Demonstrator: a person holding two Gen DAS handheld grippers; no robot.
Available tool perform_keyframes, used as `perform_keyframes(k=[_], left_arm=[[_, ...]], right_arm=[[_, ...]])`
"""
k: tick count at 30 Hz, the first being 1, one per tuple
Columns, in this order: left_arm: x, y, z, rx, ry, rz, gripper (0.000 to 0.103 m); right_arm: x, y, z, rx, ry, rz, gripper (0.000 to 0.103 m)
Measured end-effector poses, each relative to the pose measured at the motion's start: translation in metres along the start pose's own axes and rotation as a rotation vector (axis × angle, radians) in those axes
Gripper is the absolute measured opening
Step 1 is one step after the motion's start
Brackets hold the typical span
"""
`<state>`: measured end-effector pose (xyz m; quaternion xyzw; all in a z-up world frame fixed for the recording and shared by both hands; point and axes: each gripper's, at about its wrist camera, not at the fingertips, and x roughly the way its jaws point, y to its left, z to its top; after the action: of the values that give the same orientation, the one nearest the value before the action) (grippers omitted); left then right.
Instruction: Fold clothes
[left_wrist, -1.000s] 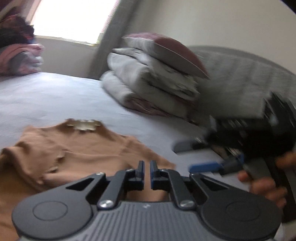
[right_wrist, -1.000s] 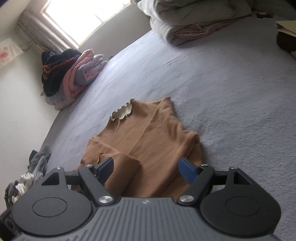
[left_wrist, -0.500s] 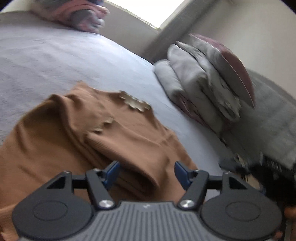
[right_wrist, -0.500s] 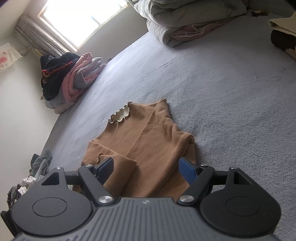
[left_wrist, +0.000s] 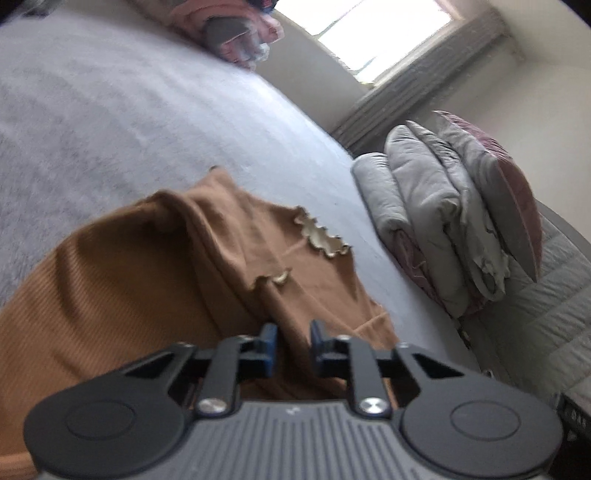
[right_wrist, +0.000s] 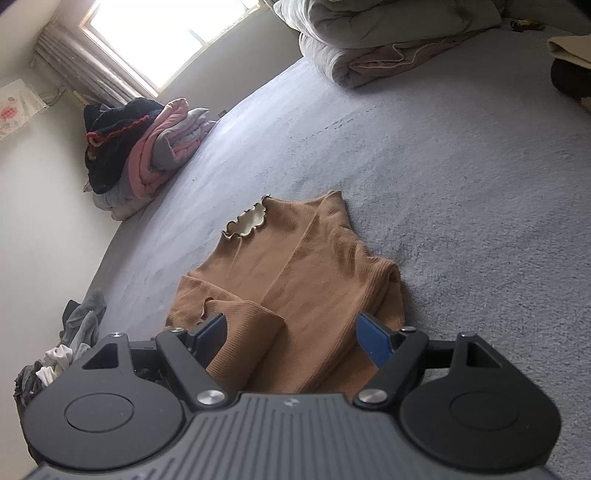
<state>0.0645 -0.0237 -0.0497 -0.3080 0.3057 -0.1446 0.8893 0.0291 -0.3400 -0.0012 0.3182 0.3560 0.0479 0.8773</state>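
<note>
Brown ribbed top (right_wrist: 295, 280) — sleeves folded in, frilled cream collar (right_wrist: 248, 221).

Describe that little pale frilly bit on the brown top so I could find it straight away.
Start from the big grey bed cover that fills the room, then find the brown ribbed top lying flat on it, just ahead of both claws. At its far end, nearest the window, sits the collar: a small cream patch with a dark, wavy lettuce edge, the only pale spot on the brown cloth.
</note>
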Motion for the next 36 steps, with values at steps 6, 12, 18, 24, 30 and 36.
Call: perform_keyframes(k=[6, 12, 18, 24, 30, 36], left_arm=[[-0.006, -0.026, -0.008, 0.177, -0.001, -0.047, 0.008], [-0.010, -0.051, -0.024, 0.363, 0.069, -0.213, 0.007], [-0.016, -0.076, -0.052, 0.567, 0.199, -0.368, 0.007], [-0.013, -0.090, -0.073, 0.675, 0.309, -0.417, 0.023], [-0.025, -0.080, -0.064, 0.680, 0.305, -0.392, 0.055], [-0.042, -0.051, -0.035, 0.685, 0.269, -0.305, 0.057]], right_arm=[[0.000, -0.003, 0.002, 0.011, -0.005, -0.006, 0.080], [-0.005, -0.008, 0.007, 0.008, -0.001, 0.002, 0.080], [-0.011, -0.019, 0.012, 0.040, -0.008, -0.007, 0.080], [-0.011, -0.027, 0.008, 0.051, 0.044, 0.000, 0.080], [-0.010, -0.046, 0.003, 0.114, 0.100, 0.026, 0.080], [-0.015, -0.070, -0.001, 0.240, 0.113, 0.071, 0.080]])
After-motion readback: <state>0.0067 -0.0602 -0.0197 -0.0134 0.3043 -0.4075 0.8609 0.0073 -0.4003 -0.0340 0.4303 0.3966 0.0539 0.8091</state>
